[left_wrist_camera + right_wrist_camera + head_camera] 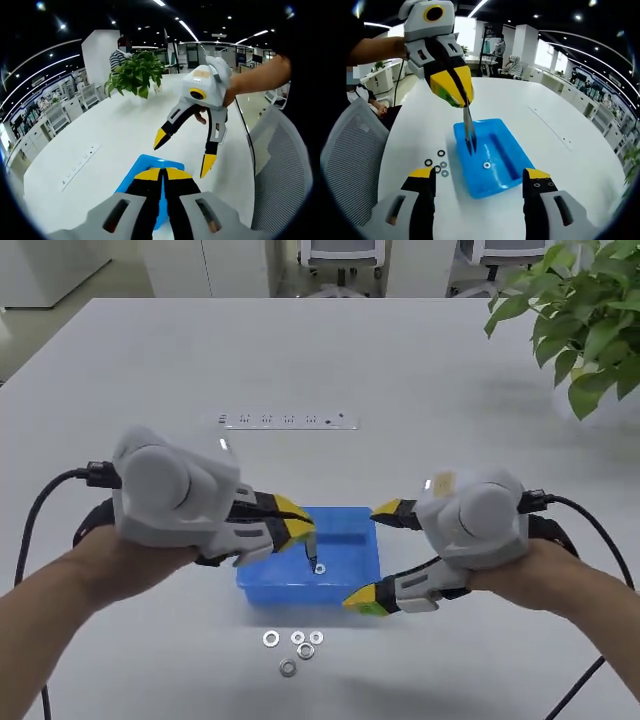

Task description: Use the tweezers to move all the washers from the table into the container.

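My left gripper (300,526) is shut on thin metal tweezers (311,552), which point down into the blue container (352,532). One washer (320,569) lies on the container floor just under the tweezer tips. Several washers (298,639) lie in a small cluster on the table in front of the container. My right gripper (374,554) stands open at the container's right side with nothing between its jaws. In the right gripper view the tweezers (469,131) hang over the container (506,155), above the washer (486,165) inside, and the loose washers (441,164) lie to its left.
A white power strip (287,421) lies further back on the table. A green plant (582,320) stands at the back right corner. Office chairs stand beyond the far edge, and a mesh chair (350,155) is close behind the near edge.
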Demonstrator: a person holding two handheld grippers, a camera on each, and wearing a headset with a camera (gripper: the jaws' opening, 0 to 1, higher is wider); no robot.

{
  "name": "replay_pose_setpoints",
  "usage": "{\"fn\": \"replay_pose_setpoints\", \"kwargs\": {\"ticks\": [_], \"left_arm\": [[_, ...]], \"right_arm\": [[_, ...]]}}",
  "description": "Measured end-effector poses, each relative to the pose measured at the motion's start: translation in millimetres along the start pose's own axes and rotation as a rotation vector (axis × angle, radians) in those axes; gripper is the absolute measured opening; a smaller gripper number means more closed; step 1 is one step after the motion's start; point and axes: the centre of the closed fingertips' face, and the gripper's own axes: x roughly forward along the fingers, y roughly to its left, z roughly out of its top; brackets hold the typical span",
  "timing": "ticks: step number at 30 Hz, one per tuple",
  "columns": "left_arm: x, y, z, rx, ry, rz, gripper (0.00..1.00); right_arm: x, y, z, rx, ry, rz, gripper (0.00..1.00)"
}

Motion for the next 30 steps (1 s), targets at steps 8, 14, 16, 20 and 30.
{"fn": "replay_pose_setpoints", "kwargs": {"ticks": [8, 14, 16, 20, 30], "left_arm": [[-5.8, -5.8, 3.9, -0.006, -0.008, 0.007, 0.05], [-10.0, -10.0, 5.5, -0.010, -0.011, 0.009, 0.05], [-11.3, -11.3, 6.1, -0.010, -0.012, 0.009, 0.05], [-12.5, -13.8, 6.0, -0.010, -0.013, 0.007, 0.05], [-14.2, -24.7, 1.1, -0.014, -0.013, -0.005, 0.05]], "right_arm": [[-9.8, 7.7, -4.1, 0.032, -0.013, -0.006, 0.82], [-14.9, 10.1, -5.7, 0.049, -0.027, -0.015, 0.87], [-15.3, 11.2, -6.0, 0.056, -0.034, -0.015, 0.89], [-15.3, 15.5, -9.0, 0.058, -0.033, -0.012, 0.93], [-16.4, 23.8, -15.1, 0.063, -0.026, -0.011, 1.00]]}}
